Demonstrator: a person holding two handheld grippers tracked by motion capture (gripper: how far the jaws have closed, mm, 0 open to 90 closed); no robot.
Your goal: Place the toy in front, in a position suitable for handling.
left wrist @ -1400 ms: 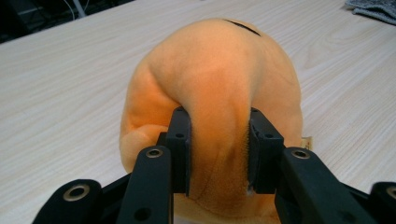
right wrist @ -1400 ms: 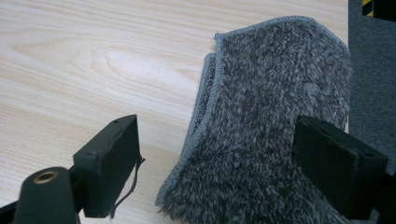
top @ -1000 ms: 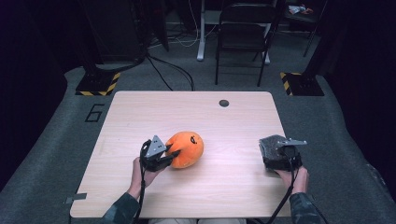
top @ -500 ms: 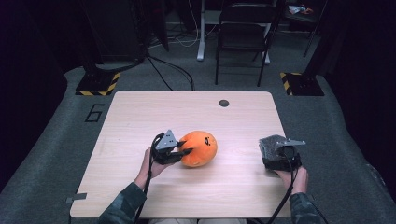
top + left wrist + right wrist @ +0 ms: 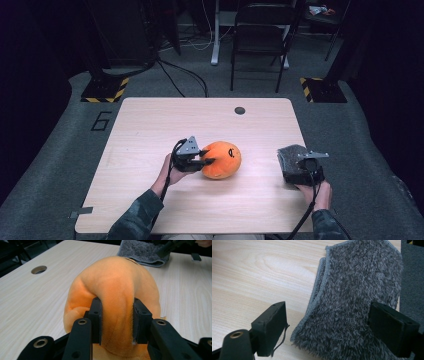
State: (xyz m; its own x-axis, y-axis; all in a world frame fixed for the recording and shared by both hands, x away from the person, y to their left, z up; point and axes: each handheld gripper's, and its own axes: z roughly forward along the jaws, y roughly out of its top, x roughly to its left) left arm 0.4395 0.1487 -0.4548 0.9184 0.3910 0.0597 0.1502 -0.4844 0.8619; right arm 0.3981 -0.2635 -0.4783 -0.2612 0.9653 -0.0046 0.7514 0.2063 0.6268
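Right gripper [image 5: 328,326]: both black jaws stand wide apart above the light wooden table [image 5: 257,272]. A grey fluffy cloth [image 5: 354,297] with a stitched hem lies folded between them, its corner just beside the near jaw. Neither pad presses on the pile

Plush pumpkin [image 5: 112,290] base cut off by bottom edge; grey towel [image 5: 359,302] cropped right, bottom.

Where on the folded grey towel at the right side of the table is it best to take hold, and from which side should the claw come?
Probably the stitched edge of the grey towel, approached from the table's middle. In the right gripper view this edge lies on the wood as a thin layered lip, so one jaw could slide under it. The right claw hangs open over the towel's near end, its jaws astride the pile without pressing it.
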